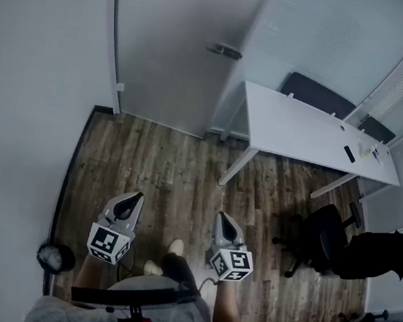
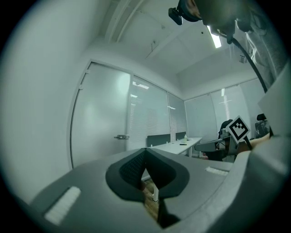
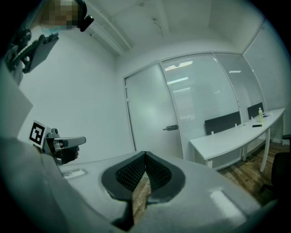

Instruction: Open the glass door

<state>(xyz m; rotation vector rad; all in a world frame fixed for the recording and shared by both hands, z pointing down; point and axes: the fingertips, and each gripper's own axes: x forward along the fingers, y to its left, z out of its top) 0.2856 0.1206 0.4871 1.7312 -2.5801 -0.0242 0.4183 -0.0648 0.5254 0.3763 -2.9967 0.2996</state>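
left gripper [image 1: 136, 198], right gripper [image 1: 223, 217]: two, closed; one glass door [image 1: 165, 49], one desk [image 1: 302, 126].

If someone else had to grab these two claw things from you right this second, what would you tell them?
Left gripper: shut, holds nothing.
Right gripper: shut, holds nothing.
Both are held low and point at the door, which is ahead and closed. Its handle is on the edge nearest the desk.
Done: nothing yet. Neither gripper touches the door or the handle.
Left: step up to the door, probably take the handle with one gripper, and open it.
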